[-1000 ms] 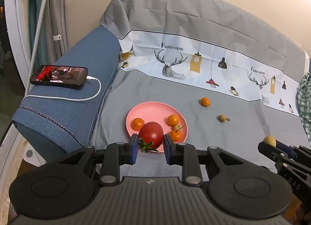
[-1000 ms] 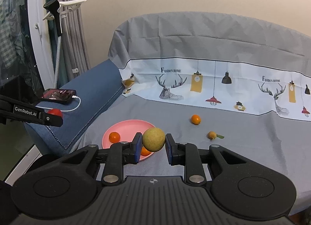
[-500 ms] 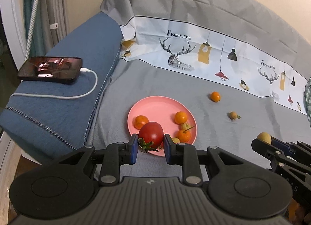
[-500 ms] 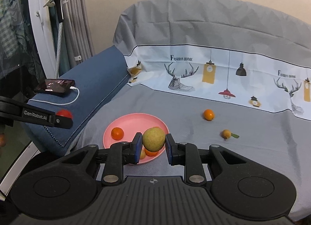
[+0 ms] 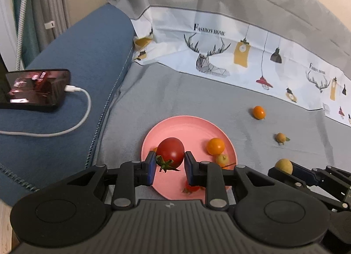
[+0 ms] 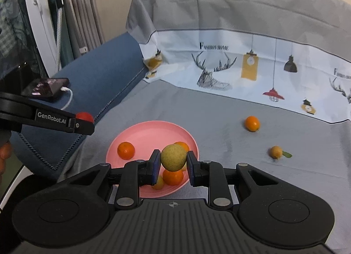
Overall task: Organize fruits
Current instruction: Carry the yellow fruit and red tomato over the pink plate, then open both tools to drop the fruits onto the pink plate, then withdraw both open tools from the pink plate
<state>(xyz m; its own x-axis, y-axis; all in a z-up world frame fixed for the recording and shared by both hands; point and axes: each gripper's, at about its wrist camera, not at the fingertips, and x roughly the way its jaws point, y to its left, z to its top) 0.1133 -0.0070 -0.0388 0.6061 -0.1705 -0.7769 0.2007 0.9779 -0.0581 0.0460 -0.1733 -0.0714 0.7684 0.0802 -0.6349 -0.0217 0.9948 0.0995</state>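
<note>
Holding several small oranges (image 6: 126, 150), pink plate (image 5: 186, 125), left tongs (image 5: 170, 161) clamping red tomato (image 5: 170, 150), right tongs (image 6: 173, 164) clamping yellow-green fruit (image 6: 173, 157)

both wrist views angled down, close — shared pink plate (image 5: 188, 126)

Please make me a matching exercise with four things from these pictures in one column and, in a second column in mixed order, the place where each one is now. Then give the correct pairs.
Things:
1. red tomato
2. yellow-green round fruit
3. phone
4. small orange fruit with a green leaf

Places:
A. lying on the grey cloth, outside the pink plate
B. between the left tongs
C. on the blue armrest, with a white cable plugged in
D. between the right tongs

Pairs: 1-B, 2-D, 3-C, 4-A
</note>
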